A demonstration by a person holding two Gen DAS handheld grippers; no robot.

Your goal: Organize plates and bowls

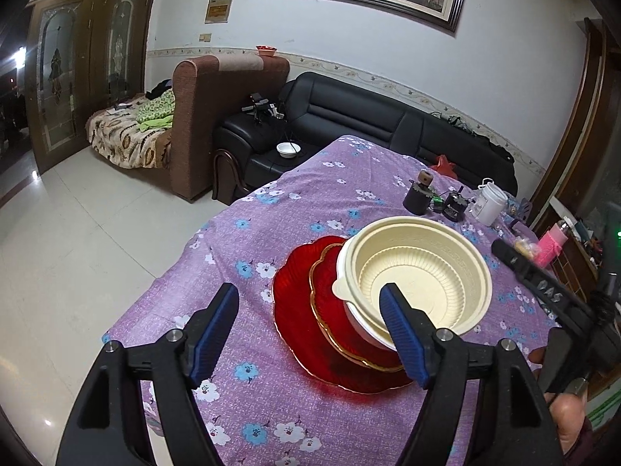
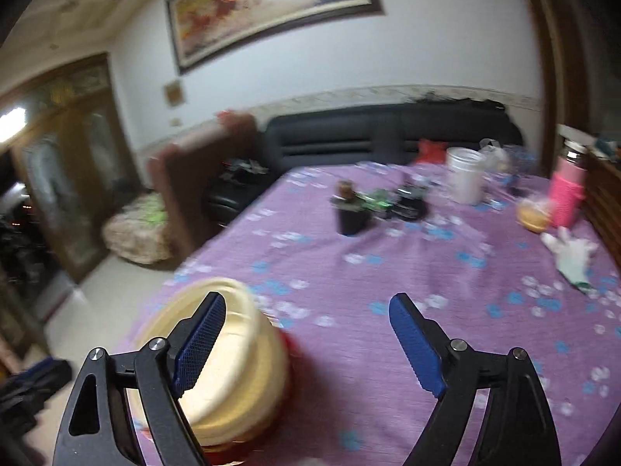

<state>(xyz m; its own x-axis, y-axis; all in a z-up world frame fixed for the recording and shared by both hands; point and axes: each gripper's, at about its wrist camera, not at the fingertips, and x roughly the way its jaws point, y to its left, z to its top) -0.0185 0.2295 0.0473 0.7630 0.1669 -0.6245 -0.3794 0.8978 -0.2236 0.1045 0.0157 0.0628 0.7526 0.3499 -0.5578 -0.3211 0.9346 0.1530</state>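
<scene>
1. Bowls (image 1: 417,272), cream and nested, sat on a gold-rimmed red plate (image 1: 330,310), which lay on a larger red plate (image 1: 302,310); the stack stood on the table (image 1: 271,407) near its left edge, toward my end.
2. My left gripper (image 1: 310,334) hung over the stack with its fingers wide apart and nothing between them; one blue pad (image 1: 403,339) overlapped the bowls' near rim in the left wrist view, but I could not tell whether it touched.
3. My right gripper (image 2: 306,343) also had its fingers spread and held nothing; in its blurred view the bowls (image 2: 229,365) lay behind its left pad (image 2: 200,343), with purple cloth (image 2: 349,310) showing between the fingers.
4. Toward the far right corner stood a dark pot (image 1: 417,194), a white jar (image 1: 490,206) and a pink bottle (image 1: 551,246).
5. A white glove (image 2: 574,256) lay by the right edge.
</scene>
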